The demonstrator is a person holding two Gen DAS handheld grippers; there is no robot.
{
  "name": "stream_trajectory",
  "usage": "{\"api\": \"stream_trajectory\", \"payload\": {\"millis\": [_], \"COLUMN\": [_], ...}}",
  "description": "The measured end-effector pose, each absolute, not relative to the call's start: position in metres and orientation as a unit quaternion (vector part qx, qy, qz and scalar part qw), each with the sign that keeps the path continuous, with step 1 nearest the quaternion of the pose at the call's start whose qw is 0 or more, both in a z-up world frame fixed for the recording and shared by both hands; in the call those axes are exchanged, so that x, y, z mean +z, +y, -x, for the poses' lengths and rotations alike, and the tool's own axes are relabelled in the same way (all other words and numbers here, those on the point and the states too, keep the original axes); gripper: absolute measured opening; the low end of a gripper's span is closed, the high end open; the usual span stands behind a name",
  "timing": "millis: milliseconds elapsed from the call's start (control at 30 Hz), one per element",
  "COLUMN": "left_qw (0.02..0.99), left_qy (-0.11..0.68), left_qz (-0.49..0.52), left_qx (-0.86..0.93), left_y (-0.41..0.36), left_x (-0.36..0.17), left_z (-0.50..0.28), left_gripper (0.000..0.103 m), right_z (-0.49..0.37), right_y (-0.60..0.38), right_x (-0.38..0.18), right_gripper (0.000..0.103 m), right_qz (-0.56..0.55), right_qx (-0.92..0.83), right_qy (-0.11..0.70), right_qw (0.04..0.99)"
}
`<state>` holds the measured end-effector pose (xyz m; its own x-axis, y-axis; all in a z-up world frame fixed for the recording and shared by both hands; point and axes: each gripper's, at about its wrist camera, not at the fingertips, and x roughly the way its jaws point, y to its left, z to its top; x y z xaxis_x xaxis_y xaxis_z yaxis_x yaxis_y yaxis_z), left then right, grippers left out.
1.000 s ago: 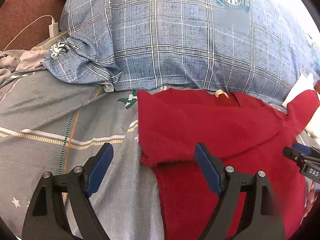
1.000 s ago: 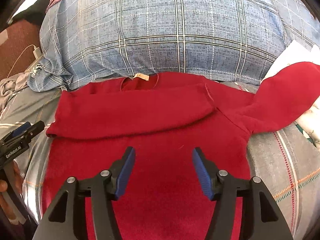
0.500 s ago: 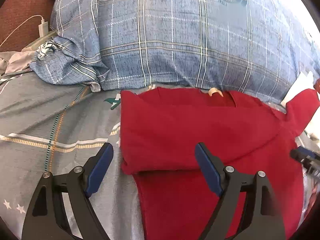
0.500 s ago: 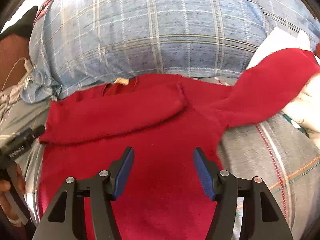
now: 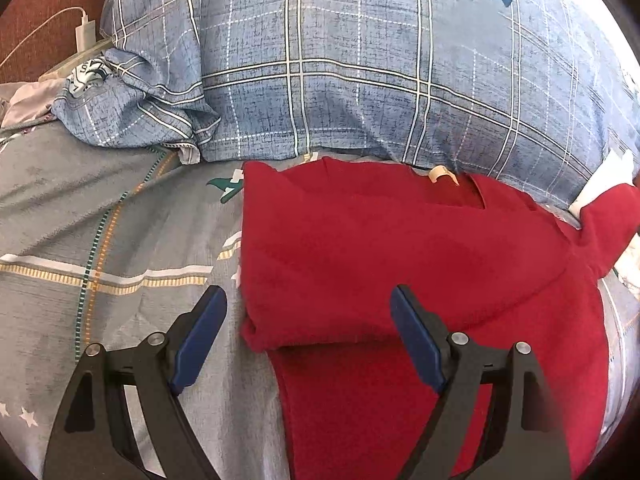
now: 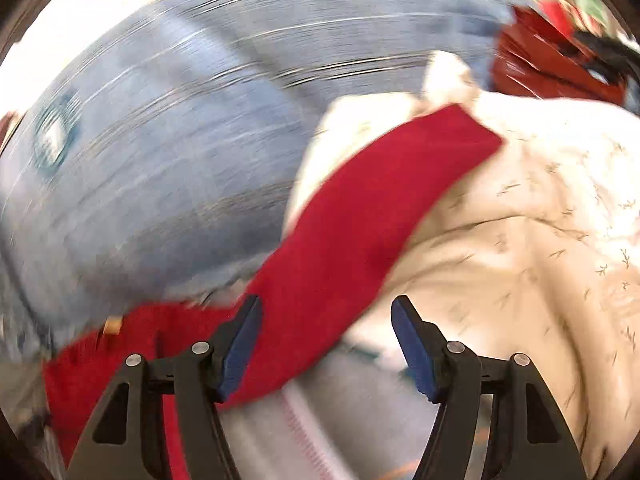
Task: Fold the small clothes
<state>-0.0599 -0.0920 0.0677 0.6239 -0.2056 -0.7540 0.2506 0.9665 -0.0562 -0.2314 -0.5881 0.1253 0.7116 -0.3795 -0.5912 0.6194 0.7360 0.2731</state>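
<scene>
- Bedsheet [image 5: 120,220], grey with stripes, far left; charger [image 5: 86,32] and cable near the corner of the blue plaid pillow [image 5: 360,60]. Not part of the step.
- Left gripper [image 5: 308,316]: fingers spread wide, gripping nothing, hovering above the folded left edge of the red sweater [image 5: 400,248]. Its left finger sits over bare sheet, its right one over red fabric.
- Sweater lies flat on the bed, collar and tag against the pillow. Left sleeve [image 5: 340,280] is laid across the chest, fold edge fairly straight.
- Right sleeve [image 6: 372,208] not folded: runs up and out to the right, draped over cream bedding [image 6: 520,260].
- Right gripper [image 6: 326,334]: fingers apart, empty, pointed at the base half of that sleeve. View is motion-blurred, so I can't tell whether it touches the cloth.
- Judged step: grab right sleeve, fold it across the body to mirror the left one.
- To do it well: pinch nearer the cuff than the shoulder, take the sleeve layer only and not the cream bedding below, lift clear, lay it over the chest, keep the fold at the shoulder seam.
- Left gripper could press the body down so the first fold doesn't drag.
- Risk: soft knit bunches if pulled sideways rather than lifted.
</scene>
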Motion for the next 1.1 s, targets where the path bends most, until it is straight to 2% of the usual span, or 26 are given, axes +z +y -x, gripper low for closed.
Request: {"api": "stream_trajectory", "payload": {"millis": [367, 400, 433, 500, 667, 833, 967, 1100], "left_qw": [0.899, 0.899, 0.899, 0.899, 0.9, 0.904, 0.907, 0.912], "left_qy": [0.419, 0.419, 0.42, 0.422, 0.419, 0.411, 0.405, 0.397], "left_qz": [-0.034, -0.033, -0.032, -0.032, -0.023, -0.015, -0.006, 0.003], "left_qx": [-0.123, -0.122, -0.121, -0.118, -0.117, -0.115, -0.112, -0.104], "left_y": [-0.093, -0.092, -0.092, -0.091, -0.086, -0.083, -0.077, -0.07], "left_x": [0.059, 0.058, 0.058, 0.057, 0.061, 0.069, 0.075, 0.08], "left_z": [0.049, 0.048, 0.047, 0.044, 0.044, 0.045, 0.046, 0.043], "left_gripper": [0.084, 0.084, 0.084, 0.084, 0.084, 0.084, 0.084, 0.084], "right_z": [0.223, 0.22, 0.217, 0.211, 0.21, 0.187, 0.145, 0.104], "right_y": [-0.701, -0.705, -0.707, -0.708, -0.664, -0.568, -0.492, -0.409], "right_x": [0.112, 0.111, 0.111, 0.116, 0.159, 0.195, 0.195, 0.167], "right_gripper": [0.068, 0.061, 0.035, 0.006, 0.006, 0.006, 0.006, 0.006], "right_qz": [-0.363, -0.364, -0.359, -0.342, -0.283, -0.21, -0.165, -0.131], "right_qx": [-0.285, -0.284, -0.286, -0.288, -0.25, -0.147, -0.066, 0.008], "right_qy": [0.203, 0.204, 0.208, 0.212, 0.182, 0.187, 0.219, 0.265], "right_qw": [0.864, 0.863, 0.864, 0.869, 0.908, 0.948, 0.959, 0.955]}}
